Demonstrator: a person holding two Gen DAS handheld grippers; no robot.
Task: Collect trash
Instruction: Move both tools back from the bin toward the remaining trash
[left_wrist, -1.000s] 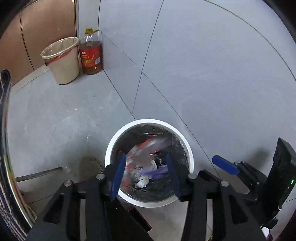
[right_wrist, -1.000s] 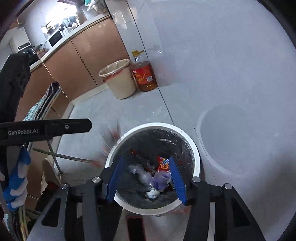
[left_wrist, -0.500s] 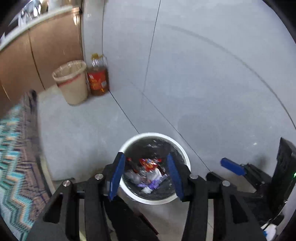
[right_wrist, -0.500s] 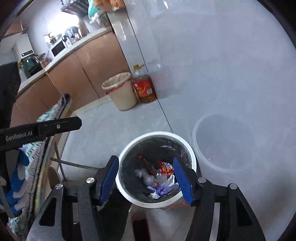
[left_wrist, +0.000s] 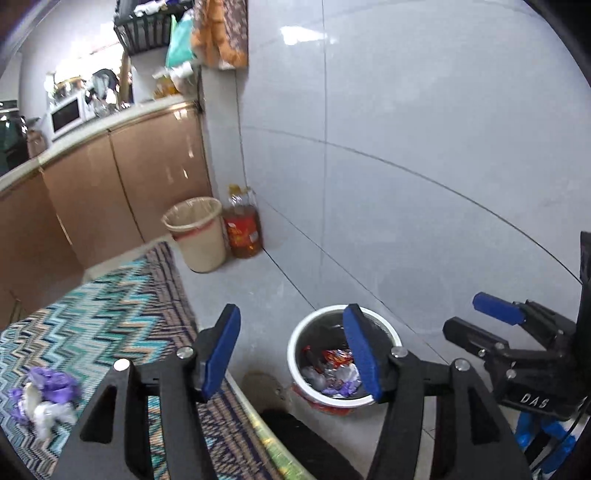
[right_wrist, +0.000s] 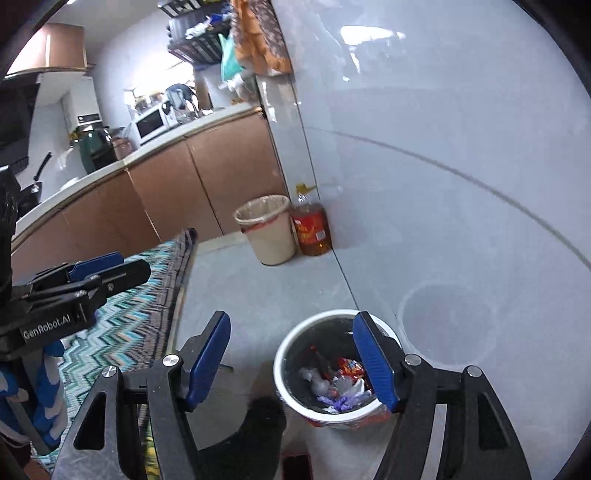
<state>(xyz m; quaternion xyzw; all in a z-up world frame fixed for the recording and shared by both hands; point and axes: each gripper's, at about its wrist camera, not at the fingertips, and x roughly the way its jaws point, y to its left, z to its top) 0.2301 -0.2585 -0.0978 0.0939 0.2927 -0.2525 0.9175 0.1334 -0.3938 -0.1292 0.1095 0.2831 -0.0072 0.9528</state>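
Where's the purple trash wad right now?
Left wrist view, far lower left: the purple trash wad lies on the zigzag cloth, left of the left gripper.

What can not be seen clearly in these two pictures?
- Left wrist view: the purple and white trash on the patterned cloth is blurred.
- Right wrist view: a blue pad hides part of the white bin.
- Both views: the oil bottle label is too small to read.

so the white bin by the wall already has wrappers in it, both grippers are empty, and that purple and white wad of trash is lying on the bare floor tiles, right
Not quite. The purple and white wad lies on the zigzag-patterned cloth, not on bare floor tiles; the left wrist view shows this. The rest holds: the white bin by the wall has wrappers in it, and the left gripper and right gripper are empty, their jaws opening.
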